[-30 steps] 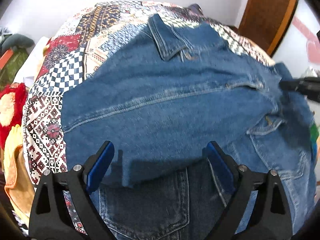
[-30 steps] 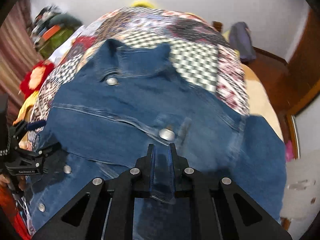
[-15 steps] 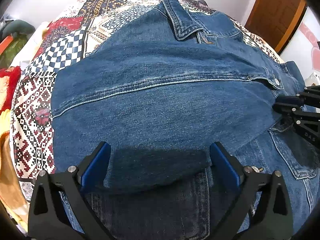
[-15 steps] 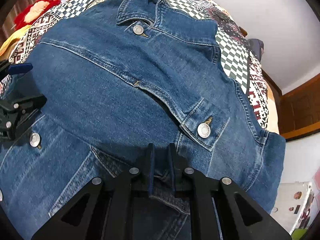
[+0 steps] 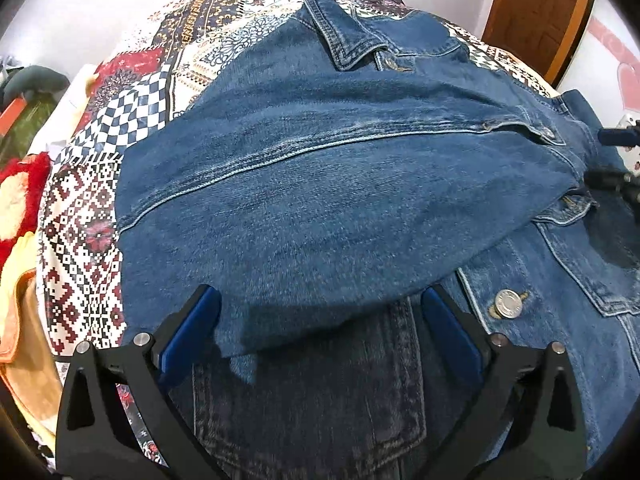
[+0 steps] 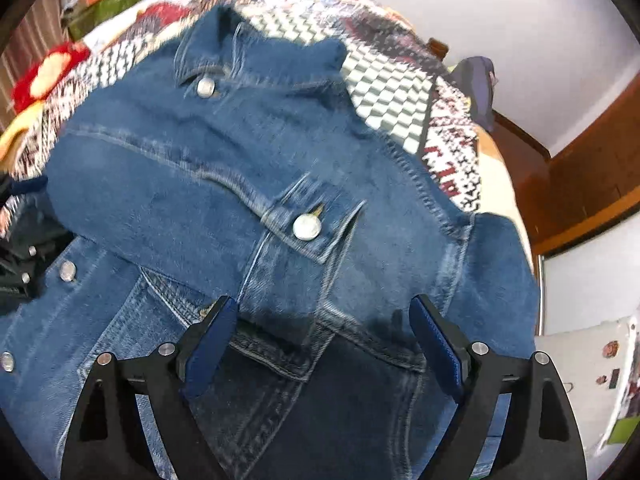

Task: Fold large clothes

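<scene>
A blue denim jacket [image 5: 320, 184] lies on a patterned bedspread [image 5: 88, 216], collar at the far end. One sleeve is folded across its front; the sleeve cuff with a metal button [image 6: 306, 227] lies in the right wrist view. My left gripper [image 5: 320, 328] is open and empty, just above the folded sleeve's near edge. My right gripper [image 6: 322, 340] is open and empty, just above the cuff end of the sleeve on the jacket [image 6: 200, 184]. The right gripper's fingers [image 5: 612, 156] show at the right edge of the left wrist view.
The patchwork bedspread [image 6: 400, 92] covers the bed. Red and orange cloth items [image 5: 20, 216] lie off the bed's left side. A wooden door [image 5: 536, 12] and a white wall stand beyond. A dark garment [image 6: 478, 88] hangs at the far right.
My right gripper was shut on the sleeve cuff, carried it down onto the jacket, and has now opened and let it go. My left gripper stayed open over the folded sleeve.
</scene>
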A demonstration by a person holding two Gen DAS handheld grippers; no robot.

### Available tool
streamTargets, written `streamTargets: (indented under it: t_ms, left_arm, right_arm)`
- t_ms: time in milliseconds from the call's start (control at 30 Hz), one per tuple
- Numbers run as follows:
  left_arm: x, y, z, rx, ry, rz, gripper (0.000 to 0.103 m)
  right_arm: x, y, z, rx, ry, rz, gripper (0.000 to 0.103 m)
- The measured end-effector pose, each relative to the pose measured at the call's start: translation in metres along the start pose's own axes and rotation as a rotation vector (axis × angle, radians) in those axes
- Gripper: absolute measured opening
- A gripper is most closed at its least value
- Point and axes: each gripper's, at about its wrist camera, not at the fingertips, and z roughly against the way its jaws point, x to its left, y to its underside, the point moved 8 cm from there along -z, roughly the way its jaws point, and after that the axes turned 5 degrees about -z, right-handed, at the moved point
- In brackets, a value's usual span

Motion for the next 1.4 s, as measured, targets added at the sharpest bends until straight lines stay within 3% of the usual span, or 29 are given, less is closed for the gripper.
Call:
streamTargets:
  t_ms: [200,300,367,400,433,567,800,933,1067,1133,1267,1400]
  left_arm:
    - [0.005,-0.002,0.021,-0.037,0.015,0.053,0.103]
    - [0.008,-0.002,0.029,-0.052,0.003,0.048,0.103]
    - [0.011,-0.002,0.032,-0.058,-0.010,0.045,0.103]
    - [0.013,-0.002,0.034,-0.061,-0.013,0.046,0.103]
    - [0.014,-0.002,0.036,-0.064,-0.012,0.052,0.103]
    - [0.023,-0.007,0.040,-0.076,-0.034,0.070,0.103]
    - [0.047,-0.022,0.055,-0.121,-0.063,0.126,0.103]
    - [0.050,-0.029,0.061,-0.143,-0.059,0.133,0.103]
    - [0.041,-0.031,0.054,-0.134,-0.044,0.111,0.103]
    - [0.035,-0.029,0.043,-0.111,-0.029,0.107,0.103]
    - [0.018,-0.020,0.015,-0.043,0.000,0.086,0.103]
    - [0.008,-0.009,-0.006,0.012,-0.011,0.055,0.103]
  right_arm:
    - [0.003,-0.012,-0.016,0.057,-0.155,-0.129,0.082]
    - [0.011,-0.010,-0.048,0.147,-0.210,-0.175,0.068]
    - [0.011,-0.010,-0.059,0.152,-0.232,-0.230,0.065]
    - [0.011,-0.011,-0.059,0.142,-0.230,-0.242,0.060]
    - [0.013,-0.014,-0.056,0.132,-0.238,-0.244,0.041]
    - [0.012,-0.026,-0.039,0.071,-0.254,-0.249,0.020]
    - [0.014,-0.055,0.026,-0.148,-0.207,-0.174,0.018]
    - [0.004,-0.060,0.052,-0.207,-0.191,-0.182,0.018]
    - [-0.010,-0.046,0.048,-0.180,-0.157,-0.179,0.018]
    - [-0.014,-0.036,0.033,-0.144,-0.111,-0.168,0.018]
    - [-0.022,-0.014,-0.010,-0.017,-0.114,-0.191,0.018]
    - [-0.022,-0.002,-0.032,0.031,-0.068,-0.173,0.020]
